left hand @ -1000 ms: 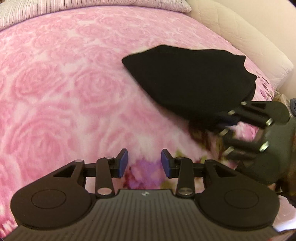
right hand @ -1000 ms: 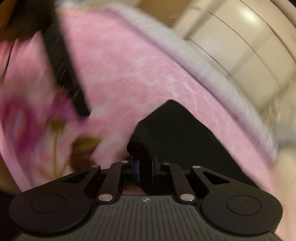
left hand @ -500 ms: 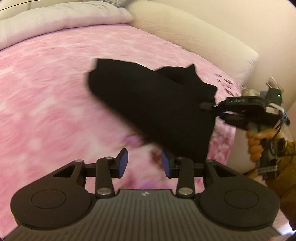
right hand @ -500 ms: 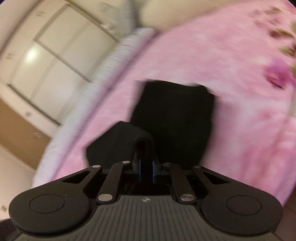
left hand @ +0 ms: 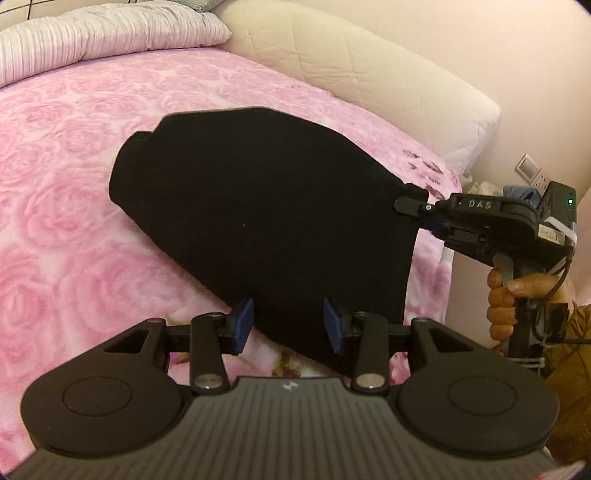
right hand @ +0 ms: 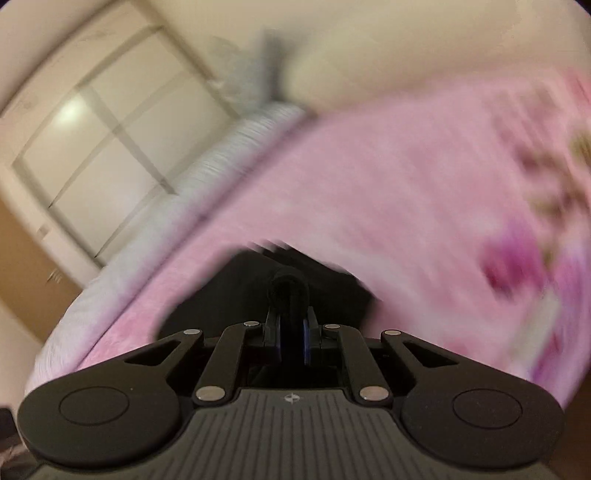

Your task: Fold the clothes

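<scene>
So the black garment point(left hand: 266, 221) is lying spread over the pink rose-pattern blanket point(left hand: 74, 184) on the bed, toward the blanket's right edge and not far from the cream padded headboard point(left hand: 362, 74). It looks already doubled over, with a stepped, layered edge at its far left end, though it's too dark to tell exactly what kind of clothing it is.

The right claw point(left hand: 406, 204) comes in from the right side of the bed and is pinched tight on the garment's right corner; the fabric is pulled up to a small point there. In the right wrist view you can see a fold of the black cloth point(right hand: 288, 291) squeezed between the blue pads of that claw point(right hand: 291, 338), jaws nearly together. That view is pretty blurry, so not much else is readable apart from the blanket and a pale wardrobe point(right hand: 110, 147) in the background. A hand point(left hand: 509, 306) in a mustard sleeve point(left hand: 569, 362) grips the handle.

The left claw point(left hand: 288, 325) sits over the garment's near edge, partly open. Its blue pads point(left hand: 242, 325) stand on either side of the hem, holding nothing, clear of the cloth as far as I can tell.

A striped lilac pillow point(left hand: 110, 33) lies at the far end of the bed.
</scene>
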Tool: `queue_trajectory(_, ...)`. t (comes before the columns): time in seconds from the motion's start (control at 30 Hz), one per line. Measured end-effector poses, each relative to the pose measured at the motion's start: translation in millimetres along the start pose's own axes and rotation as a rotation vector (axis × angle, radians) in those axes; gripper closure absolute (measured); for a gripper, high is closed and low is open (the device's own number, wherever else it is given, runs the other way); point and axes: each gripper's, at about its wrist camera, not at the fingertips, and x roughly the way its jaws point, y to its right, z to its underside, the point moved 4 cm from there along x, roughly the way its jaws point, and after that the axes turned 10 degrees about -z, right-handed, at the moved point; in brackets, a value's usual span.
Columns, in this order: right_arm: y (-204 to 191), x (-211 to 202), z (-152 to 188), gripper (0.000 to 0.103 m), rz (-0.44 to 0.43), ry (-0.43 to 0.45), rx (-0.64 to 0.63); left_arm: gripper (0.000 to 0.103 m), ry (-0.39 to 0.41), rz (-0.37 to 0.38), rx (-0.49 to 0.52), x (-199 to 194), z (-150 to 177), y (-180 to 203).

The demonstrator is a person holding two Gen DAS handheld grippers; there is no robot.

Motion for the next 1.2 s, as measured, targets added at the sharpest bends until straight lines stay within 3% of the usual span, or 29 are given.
queue_trajectory(0.1, -17, -13, -9, 0.094, -0.044, 0.074, -0.058, 0.067, 0.007, 0.008, -0.005, -2, -1, -1)
queue_trajectory(0.2, -16, -22, -18, 0.094, -0.004, 0.095, -0.075, 0.067, 0.010, 0.002, -0.001, -1, -3, -1)
queue_trajectory(0.3, 20, -7, -7, 0.095, 0.080, 0.074, 0.010, 0.067, -0.001, 0.005, -0.007, 4, -1, -1)
queue_trajectory(0.4, 44, -8, 0, 0.095, 0.079, 0.118, 0.151, 0.067, 0.007, 0.001, 0.008, 1, -2, 0)
queue_trajectory(0.5, 40, -8, -1, 0.090, 0.113, 0.108, 0.146, 0.067, 0.023, -0.019, 0.022, -4, -4, -1)
queue_trajectory(0.53, 33, -8, -3, 0.080, 0.137, 0.086, 0.105, 0.067, 0.032, -0.023, 0.025, -6, -5, -1)
queue_trajectory(0.57, 25, -12, -7, 0.060, 0.171, 0.093, 0.062, 0.067, 0.039, -0.022, 0.029, -7, -6, -1)
queue_trajectory(0.6, 18, -18, -10, 0.050, 0.206, 0.110, 0.018, 0.068, 0.044, -0.018, 0.035, -8, -7, 1)
queue_trajectory(0.63, 10, -25, -14, 0.048, 0.242, 0.127, -0.026, 0.068, 0.049, -0.014, 0.040, -8, -8, 2)
queue_trajectory(0.7, -5, -35, -21, 0.050, 0.281, 0.168, -0.105, 0.068, 0.058, -0.006, 0.056, -9, -9, 6)
queue_trajectory(0.73, -13, -35, -23, 0.052, 0.249, 0.175, -0.136, 0.068, 0.058, -0.004, 0.070, -7, -10, 10)
queue_trajectory(0.87, -18, -9, -13, 0.073, 0.189, 0.072, -0.246, 0.066, 0.033, -0.026, 0.126, 9, -10, 23)
queue_trajectory(0.97, 6, 14, 2, 0.073, 0.280, -0.004, -0.250, 0.066, 0.012, -0.035, 0.123, 22, -11, 24)
queue_trajectory(1.2, 13, -7, -9, 0.069, 0.290, 0.042, -0.203, 0.067, 0.010, -0.053, 0.157, 9, -16, 37)
